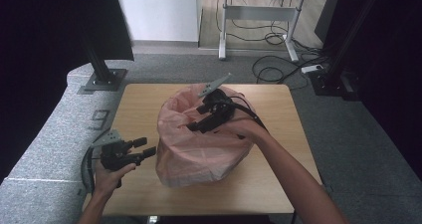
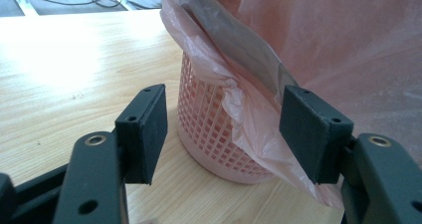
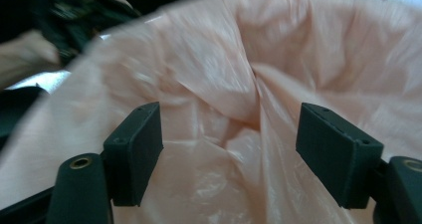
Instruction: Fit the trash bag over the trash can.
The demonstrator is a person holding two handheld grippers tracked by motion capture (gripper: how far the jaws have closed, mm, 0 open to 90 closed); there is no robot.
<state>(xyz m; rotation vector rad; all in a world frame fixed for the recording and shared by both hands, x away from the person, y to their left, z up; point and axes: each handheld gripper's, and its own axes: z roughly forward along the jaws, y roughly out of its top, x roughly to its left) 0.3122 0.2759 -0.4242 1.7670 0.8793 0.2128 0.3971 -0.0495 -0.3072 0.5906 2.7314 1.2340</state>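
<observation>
High view: right gripper [image 1: 191, 126] hovers over the pink bag [image 1: 199, 149] lining the basket [image 2: 214, 134], jaws apart, nothing pinched. Left gripper [image 1: 144, 148] sits at the bag's 9 o'clock, jaws apart too.

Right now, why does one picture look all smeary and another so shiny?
Right gripper view: the thin pink plastic bag smears with motion blur, worst at upper left. Left gripper view: glare whitens the pale wooden table, while the pink mesh basket looks sharp. High view: dark at the sides.
</observation>
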